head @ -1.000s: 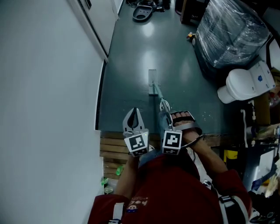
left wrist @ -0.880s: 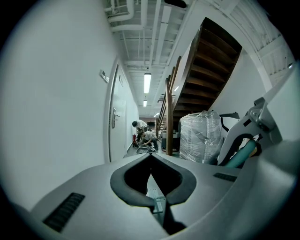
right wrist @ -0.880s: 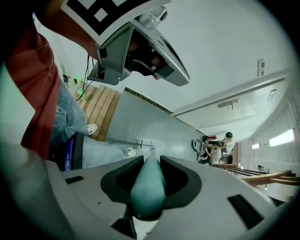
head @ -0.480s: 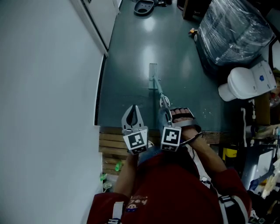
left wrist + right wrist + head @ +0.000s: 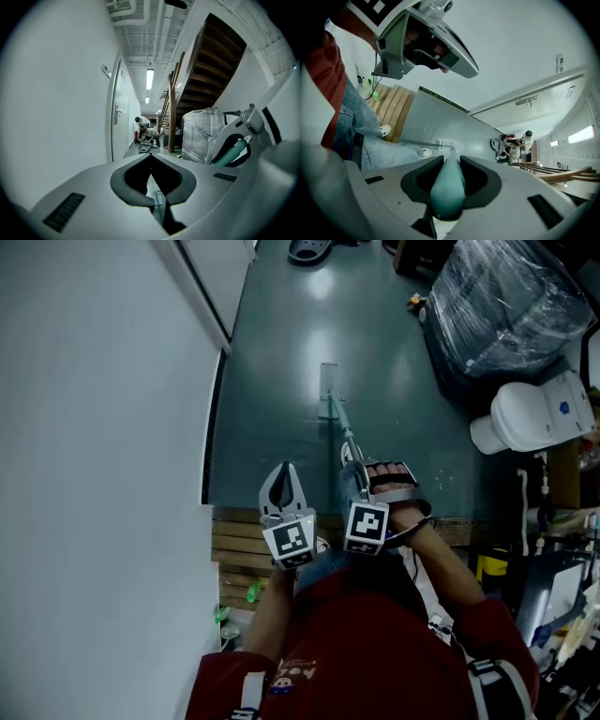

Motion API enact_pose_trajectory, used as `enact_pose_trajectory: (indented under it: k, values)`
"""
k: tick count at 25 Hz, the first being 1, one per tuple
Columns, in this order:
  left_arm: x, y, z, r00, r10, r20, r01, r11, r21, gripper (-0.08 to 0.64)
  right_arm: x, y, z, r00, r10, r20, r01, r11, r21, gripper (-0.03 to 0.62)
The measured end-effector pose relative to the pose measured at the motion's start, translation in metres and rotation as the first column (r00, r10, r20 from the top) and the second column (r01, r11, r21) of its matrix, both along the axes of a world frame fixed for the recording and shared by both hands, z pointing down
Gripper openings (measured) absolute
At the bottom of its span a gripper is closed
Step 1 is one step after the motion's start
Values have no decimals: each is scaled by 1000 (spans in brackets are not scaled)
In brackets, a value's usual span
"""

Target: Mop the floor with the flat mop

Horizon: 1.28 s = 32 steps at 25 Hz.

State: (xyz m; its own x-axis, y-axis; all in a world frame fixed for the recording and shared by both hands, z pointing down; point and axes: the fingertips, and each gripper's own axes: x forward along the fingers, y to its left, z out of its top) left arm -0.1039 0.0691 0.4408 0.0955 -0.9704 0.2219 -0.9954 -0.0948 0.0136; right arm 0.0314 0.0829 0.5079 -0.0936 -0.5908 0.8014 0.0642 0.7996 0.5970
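The flat mop's head point(image 5: 327, 390) lies on the dark green floor ahead of me, its thin pole slanting back to my right gripper point(image 5: 356, 470). That gripper is shut on the mop's teal handle point(image 5: 447, 187), which fills the gap between its jaws; beyond them, the right gripper view shows the mop head point(image 5: 450, 146). My left gripper point(image 5: 283, 486) hangs just left of the pole, shut, with nothing in it. In the left gripper view its tips point(image 5: 151, 157) meet, and the right gripper point(image 5: 236, 140) with the teal handle point(image 5: 229, 152) shows at the right.
A white wall point(image 5: 94, 474) and door run along the left. A plastic-wrapped pallet point(image 5: 511, 306) and a white toilet point(image 5: 530, 413) stand at the right. Wooden slats point(image 5: 239, 554) lie beneath me. Two people point(image 5: 146, 132) crouch far down the corridor, beside a staircase point(image 5: 211, 61).
The mop head has slid farther away from me along the floor. Both grippers have shifted slightly forward and keep their states.
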Motion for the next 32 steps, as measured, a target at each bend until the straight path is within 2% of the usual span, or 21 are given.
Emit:
enact_pose_trajectory:
  k: [4,9,18,25,32]
  values:
    - [-2,-13,5,1000,-3,-1,3,1000,19,15,-7,-19,-1,1000,-7,31,7,1000,6,117]
    - [-2,-32,1,1000,-6,-1,7,998,66,15,-1,-41,13,1000,-2,12,2,1000,-1,117]
    - [1,-69,11,1000,-8,-5,8,998,62,15,-3,-92,20,1000,-2,-2,2,999,41,118]
    - [11,-99,16,1000,-15,-18,16,998,62,15,3,-127,36,1000,-16,-20,16,1000,20,118]
    - [10,-129,26,999,-29,-23,30,998,53,15,1,-174,36,999,-34,-23,35,998,46,118]
